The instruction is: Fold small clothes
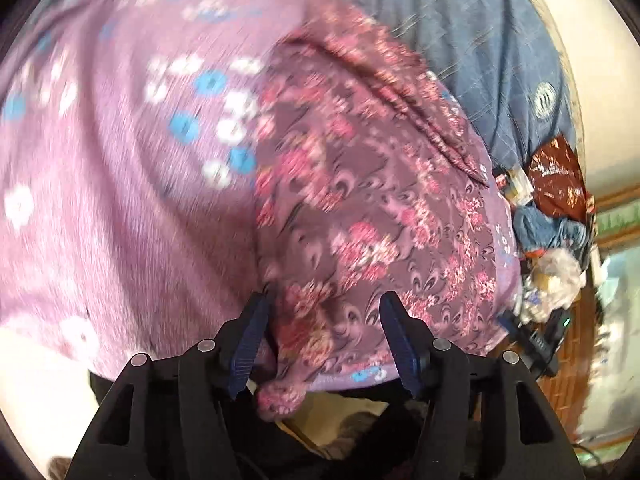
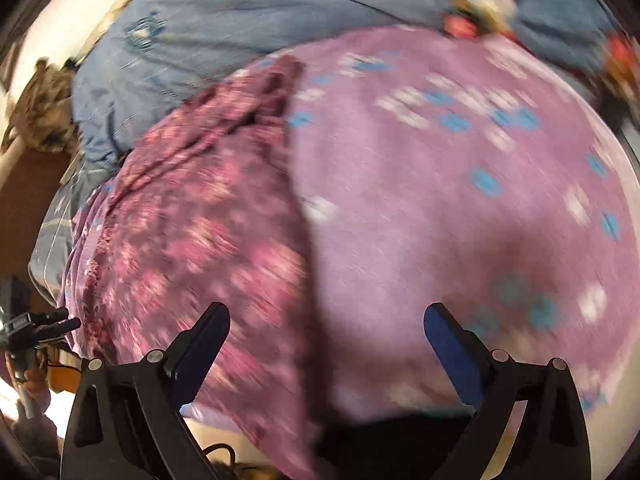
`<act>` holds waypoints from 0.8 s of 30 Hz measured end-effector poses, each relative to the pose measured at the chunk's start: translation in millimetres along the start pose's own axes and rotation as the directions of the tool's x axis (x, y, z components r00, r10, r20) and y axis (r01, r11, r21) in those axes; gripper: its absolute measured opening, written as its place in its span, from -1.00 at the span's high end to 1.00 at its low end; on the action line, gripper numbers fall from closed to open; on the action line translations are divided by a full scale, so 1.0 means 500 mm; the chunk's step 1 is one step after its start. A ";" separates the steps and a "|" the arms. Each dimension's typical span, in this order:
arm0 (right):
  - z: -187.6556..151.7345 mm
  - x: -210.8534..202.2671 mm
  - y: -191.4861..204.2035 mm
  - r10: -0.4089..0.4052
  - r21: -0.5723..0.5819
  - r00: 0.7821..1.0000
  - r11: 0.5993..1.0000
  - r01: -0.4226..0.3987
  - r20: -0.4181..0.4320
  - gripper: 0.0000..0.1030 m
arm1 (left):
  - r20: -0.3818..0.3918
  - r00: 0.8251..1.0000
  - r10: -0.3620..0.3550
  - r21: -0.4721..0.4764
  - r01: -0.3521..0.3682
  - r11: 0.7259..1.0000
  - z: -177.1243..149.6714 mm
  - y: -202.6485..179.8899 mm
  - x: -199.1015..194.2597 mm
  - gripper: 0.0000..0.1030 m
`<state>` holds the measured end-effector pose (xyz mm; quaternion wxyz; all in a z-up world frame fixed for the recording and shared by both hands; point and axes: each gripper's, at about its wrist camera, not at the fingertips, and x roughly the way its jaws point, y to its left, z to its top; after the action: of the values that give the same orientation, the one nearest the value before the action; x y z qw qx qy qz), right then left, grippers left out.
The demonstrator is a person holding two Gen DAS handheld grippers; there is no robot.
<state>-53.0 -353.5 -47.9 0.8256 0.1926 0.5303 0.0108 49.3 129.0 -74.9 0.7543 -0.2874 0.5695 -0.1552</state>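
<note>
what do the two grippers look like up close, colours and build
Both match. The left gripper and the right gripper each have two tapered fingers with dark blue pads on the inner faces, ribbed where the left view is sharp. The fingers sit on matte black angular linkage arms with triangular cutouts and round silver pivot pins. No cables, markings or sleeves show on them.

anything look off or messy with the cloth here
The floral garment lies bunched and creased on the purple bedsheet, one knotted corner drooping over the edge beside the open left tool.
</note>
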 end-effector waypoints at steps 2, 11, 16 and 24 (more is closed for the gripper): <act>-0.023 -0.005 -0.044 0.069 0.081 0.997 0.994 -0.067 -0.022 -0.92 | -0.053 0.998 -0.016 -0.014 0.016 1.000 -0.018 -0.005 0.030 -0.12; -0.070 0.050 0.021 0.216 -0.014 0.956 0.975 -0.223 -0.198 -0.87 | -0.203 0.971 0.122 0.157 -0.091 0.983 -0.050 -0.052 0.153 -0.12; -0.100 0.068 0.069 0.108 -0.191 0.942 0.966 -0.175 -0.317 -0.03 | -0.206 0.965 0.161 0.210 -0.117 0.971 -0.062 -0.064 0.172 -0.05; -0.139 0.037 0.068 0.100 -0.276 0.935 0.940 -0.201 -0.341 0.80 | -0.234 0.968 0.093 0.188 -0.048 0.981 -0.068 -0.043 0.174 0.88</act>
<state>-99.8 -296.5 -77.8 0.7443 0.0984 0.6333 0.1881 45.5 54.7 -135.0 0.7074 -0.1762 0.6505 -0.2131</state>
